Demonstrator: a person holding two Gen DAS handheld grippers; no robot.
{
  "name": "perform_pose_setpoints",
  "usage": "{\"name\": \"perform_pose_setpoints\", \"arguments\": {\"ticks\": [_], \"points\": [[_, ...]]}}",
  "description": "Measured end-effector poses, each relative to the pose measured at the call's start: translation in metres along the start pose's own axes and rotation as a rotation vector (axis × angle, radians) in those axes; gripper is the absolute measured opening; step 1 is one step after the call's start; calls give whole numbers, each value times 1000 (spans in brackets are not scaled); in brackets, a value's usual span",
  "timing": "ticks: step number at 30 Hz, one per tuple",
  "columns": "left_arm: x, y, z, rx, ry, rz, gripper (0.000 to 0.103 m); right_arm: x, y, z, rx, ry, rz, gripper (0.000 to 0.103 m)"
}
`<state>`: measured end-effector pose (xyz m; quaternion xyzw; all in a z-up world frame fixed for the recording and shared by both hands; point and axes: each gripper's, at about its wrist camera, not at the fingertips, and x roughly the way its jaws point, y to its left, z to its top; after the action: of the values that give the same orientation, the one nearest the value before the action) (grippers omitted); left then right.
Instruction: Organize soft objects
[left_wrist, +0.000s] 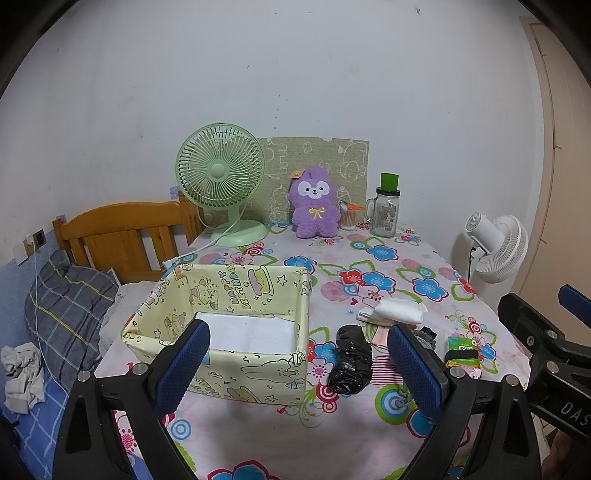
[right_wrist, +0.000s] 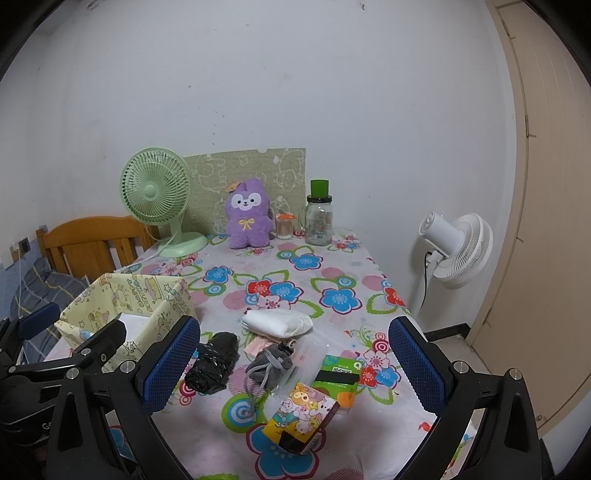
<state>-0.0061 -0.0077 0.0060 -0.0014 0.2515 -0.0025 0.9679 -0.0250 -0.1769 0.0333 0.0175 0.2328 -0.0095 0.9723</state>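
Both tools wide apart, holding nothing: left tool (left_wrist: 299, 363) hovers over the front of the yellow box (left_wrist: 236, 363), right tool (right_wrist: 293, 363) over the soft pile on the surface (right_wrist: 332, 269).

Nearest the right tool: cartoon tissue pack (right_wrist: 301, 411) and green pack (right_wrist: 338, 376). Light, squashy, slick film wrap; pinch across the short width, mid-body, or they may squirt out.

Next: grey drawstring pouch (right_wrist: 269, 363), limp, cord trailing toward the camera. Take the bunched body, not the cord (cord would let it swing). Clear plastic bag (right_wrist: 304, 352) beside it, flimsy, edges hard to make out.

Left of those: black bundle (right_wrist: 214, 367), crinkly glossy film, compressible; grip across its middle.

Further back: white folded pad (right_wrist: 277, 322), soft and thick, overlapping a pink item I can't identify. Pinch a long edge so the folds stay together.

Box sits at the left edge of the surface, open top, nothing visible inside but a white liner.

Far end: purple plush (right_wrist: 247, 214), green fan (right_wrist: 155, 195), glass jar (right_wrist: 319, 218). Jar is fragile, keep clear of it when reaching for the plush.
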Motion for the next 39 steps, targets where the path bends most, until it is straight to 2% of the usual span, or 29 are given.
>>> {"name": "perform_pose_setpoints", "arguments": {"ticks": [9,23,35,39], "points": [[5,-1,0,11,13,-4,95,0,0,0,1,-1,1,103],[27,-48,-17,85,72,-113,95,19,-15,-4,2,29,8,99],[61,-81,-29,112,160,-157,93,54,-38,-21,24,108,-9,95],[75,-90,-31,126,193,-172,89,70,-48,-25,47,156,-11,92]]}}
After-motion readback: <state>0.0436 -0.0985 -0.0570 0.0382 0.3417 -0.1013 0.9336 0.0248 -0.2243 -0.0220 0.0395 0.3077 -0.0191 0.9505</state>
